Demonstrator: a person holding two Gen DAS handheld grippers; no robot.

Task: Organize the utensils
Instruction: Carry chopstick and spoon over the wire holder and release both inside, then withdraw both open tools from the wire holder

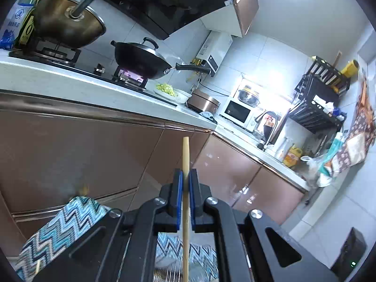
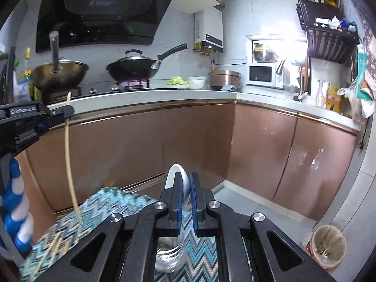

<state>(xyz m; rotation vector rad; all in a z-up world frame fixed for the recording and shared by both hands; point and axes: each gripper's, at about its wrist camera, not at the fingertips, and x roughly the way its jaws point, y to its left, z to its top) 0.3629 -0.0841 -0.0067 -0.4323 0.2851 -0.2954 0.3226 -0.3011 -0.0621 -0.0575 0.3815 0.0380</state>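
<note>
Chopstick, pale thin wood (image 1: 186,164), pinched in your left gripper (image 1: 186,181); right gripper (image 2: 186,188) jaws clamp a white ceramic spoon (image 2: 175,176).

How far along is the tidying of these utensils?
Nothing looks put away yet. In hand: the left gripper is shut on a wooden chopstick, and the right gripper is shut on a white spoon. Left: more chopsticks lie on the zigzag cloth.

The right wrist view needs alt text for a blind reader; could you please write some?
The right gripper is shut on a white spoon above a zigzag-patterned cloth. At left, the left gripper holds a wooden chopstick before brown kitchen cabinets.
</note>
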